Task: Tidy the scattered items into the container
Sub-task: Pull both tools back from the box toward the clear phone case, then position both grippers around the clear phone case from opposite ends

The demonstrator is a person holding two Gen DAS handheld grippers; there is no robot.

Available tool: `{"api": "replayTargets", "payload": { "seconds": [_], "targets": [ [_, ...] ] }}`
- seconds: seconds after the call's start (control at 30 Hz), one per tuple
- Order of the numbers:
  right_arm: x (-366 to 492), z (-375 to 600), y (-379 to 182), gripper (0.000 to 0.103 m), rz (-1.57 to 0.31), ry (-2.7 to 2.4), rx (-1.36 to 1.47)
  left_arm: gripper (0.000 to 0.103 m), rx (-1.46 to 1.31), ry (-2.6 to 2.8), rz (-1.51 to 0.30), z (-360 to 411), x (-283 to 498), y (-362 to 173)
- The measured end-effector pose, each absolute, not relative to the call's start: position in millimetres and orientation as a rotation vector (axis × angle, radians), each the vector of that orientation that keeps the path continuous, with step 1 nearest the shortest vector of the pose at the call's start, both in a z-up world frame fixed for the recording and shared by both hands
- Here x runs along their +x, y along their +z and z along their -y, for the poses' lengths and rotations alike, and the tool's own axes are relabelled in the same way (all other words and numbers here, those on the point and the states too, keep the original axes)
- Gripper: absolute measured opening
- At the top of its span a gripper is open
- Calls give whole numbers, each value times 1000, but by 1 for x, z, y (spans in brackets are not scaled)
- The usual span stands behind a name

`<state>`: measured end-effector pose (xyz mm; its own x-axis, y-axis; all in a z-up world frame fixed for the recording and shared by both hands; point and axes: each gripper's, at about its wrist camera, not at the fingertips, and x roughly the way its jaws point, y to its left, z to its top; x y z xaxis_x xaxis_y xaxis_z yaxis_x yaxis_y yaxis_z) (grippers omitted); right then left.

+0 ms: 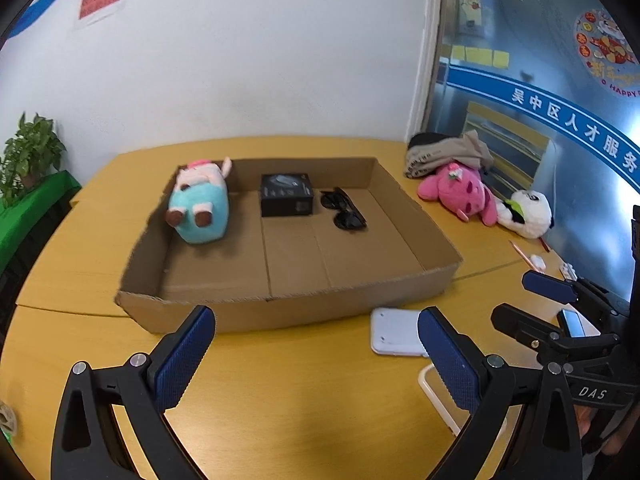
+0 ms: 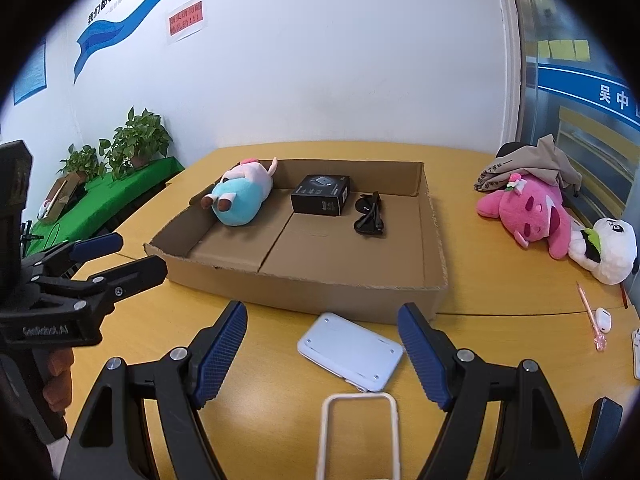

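Observation:
An open cardboard box [image 1: 288, 312] [image 2: 304, 292] lies on the yellow table and holds a blue-and-pink plush [image 1: 198, 208], a black box [image 1: 286, 194] and sunglasses [image 1: 344, 210]. In front of it lie a flat white device [image 2: 348, 350] [image 1: 394, 332] and a white phone-case frame [image 2: 360, 428]. My right gripper [image 2: 320, 312] is open, its blue pads standing either side of the white device and above it. My left gripper [image 1: 316, 314] is also open and empty, facing the box's front wall. The wrist views also catch each other's gripper, the right gripper [image 1: 528, 302] and the left gripper [image 2: 128, 258].
To the right of the box lie a pink plush [image 2: 528, 216], a panda plush [image 2: 608, 252] and a grey cloth bag [image 2: 536, 164]. A pink pen [image 2: 590, 314] and a small white case [image 2: 604, 318] sit near the right edge. Potted plants [image 2: 136, 140] stand on a green stand to the left.

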<state>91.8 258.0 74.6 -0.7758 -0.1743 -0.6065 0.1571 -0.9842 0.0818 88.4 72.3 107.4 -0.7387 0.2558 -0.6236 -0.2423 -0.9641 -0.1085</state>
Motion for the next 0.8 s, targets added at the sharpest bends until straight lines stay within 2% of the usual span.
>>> {"api": "replayTargets", "payload": {
  "seconds": [0.37, 0.57, 0.8],
  "targets": [
    [127, -315, -13, 77, 104, -2683, 1296, 102, -1247, 2371, 90, -126, 69, 39],
    [145, -312, -40, 77, 130, -2624, 1357, 92, -1377, 2238, 81, -160, 63, -1],
    [151, -277, -59, 78, -53, -2583, 1414, 90, -1432, 2180, 55, -179, 56, -20]
  ]
}}
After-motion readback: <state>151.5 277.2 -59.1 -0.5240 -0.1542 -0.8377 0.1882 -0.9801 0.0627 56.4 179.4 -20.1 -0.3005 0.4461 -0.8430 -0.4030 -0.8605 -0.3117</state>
